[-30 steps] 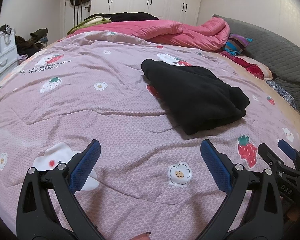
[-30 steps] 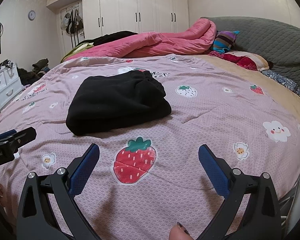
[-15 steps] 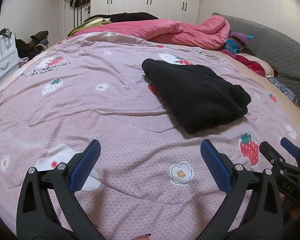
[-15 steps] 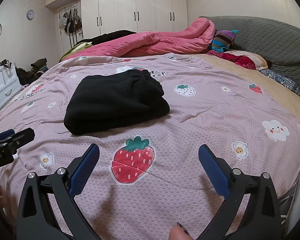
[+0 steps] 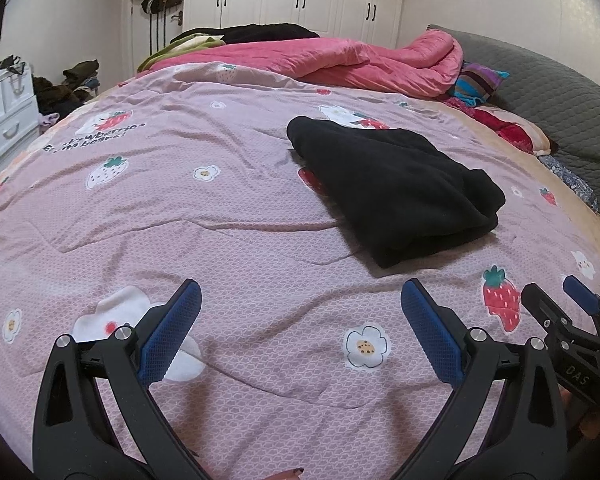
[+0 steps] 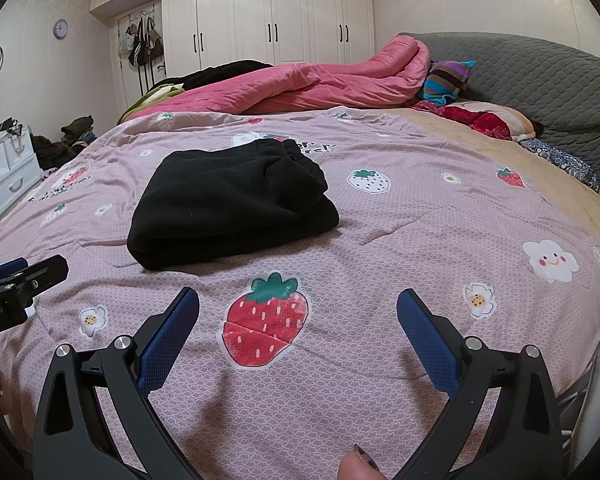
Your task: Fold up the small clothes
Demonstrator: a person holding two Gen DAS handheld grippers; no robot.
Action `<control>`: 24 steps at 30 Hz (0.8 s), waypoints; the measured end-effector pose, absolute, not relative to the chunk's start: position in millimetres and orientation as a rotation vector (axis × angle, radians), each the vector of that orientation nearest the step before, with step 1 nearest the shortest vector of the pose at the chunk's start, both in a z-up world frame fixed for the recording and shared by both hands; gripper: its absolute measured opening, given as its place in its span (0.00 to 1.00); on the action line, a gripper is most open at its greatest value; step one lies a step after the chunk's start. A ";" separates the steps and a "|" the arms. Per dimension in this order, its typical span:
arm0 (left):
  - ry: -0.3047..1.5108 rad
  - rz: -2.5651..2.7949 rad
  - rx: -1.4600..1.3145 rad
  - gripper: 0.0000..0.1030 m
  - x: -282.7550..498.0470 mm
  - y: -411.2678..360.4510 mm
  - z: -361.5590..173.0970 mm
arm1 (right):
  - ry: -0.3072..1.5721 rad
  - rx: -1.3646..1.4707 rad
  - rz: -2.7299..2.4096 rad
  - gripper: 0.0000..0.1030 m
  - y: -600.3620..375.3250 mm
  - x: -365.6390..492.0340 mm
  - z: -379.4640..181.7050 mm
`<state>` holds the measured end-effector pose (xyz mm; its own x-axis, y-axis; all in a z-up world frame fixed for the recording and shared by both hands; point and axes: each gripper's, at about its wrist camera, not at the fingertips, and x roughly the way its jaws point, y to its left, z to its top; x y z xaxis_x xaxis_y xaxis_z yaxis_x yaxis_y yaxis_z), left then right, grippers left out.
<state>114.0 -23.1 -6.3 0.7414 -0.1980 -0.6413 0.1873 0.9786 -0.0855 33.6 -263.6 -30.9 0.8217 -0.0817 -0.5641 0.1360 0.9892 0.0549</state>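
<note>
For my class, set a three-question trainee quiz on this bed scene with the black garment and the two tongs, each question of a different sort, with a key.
1. True or false: the left tongs are clamped on the black garment.
2. Multiple choice: the black garment lies (A) spread out flat, (B) folded into a compact bundle, (C) hanging off the bed edge.
3. Fill in: directly ahead of the right tongs, the printed quilt shows a large red ______.

Key: 1. false, both tongs are open and apart from the garment; 2. B; 3. strawberry.
</note>
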 end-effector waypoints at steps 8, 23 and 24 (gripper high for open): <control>0.709 -0.200 -0.006 0.91 114.5 -24.1 -6.3 | 0.596 0.094 -0.116 0.96 -263.6 33.7 -30.9; 0.711 -0.198 0.006 0.91 113.7 -26.4 -6.5 | 0.577 0.127 -0.159 0.96 -274.1 27.9 -27.1; 0.710 -0.204 -0.001 0.91 113.3 -25.8 -6.0 | 0.563 0.154 -0.176 0.96 -280.6 24.1 -23.9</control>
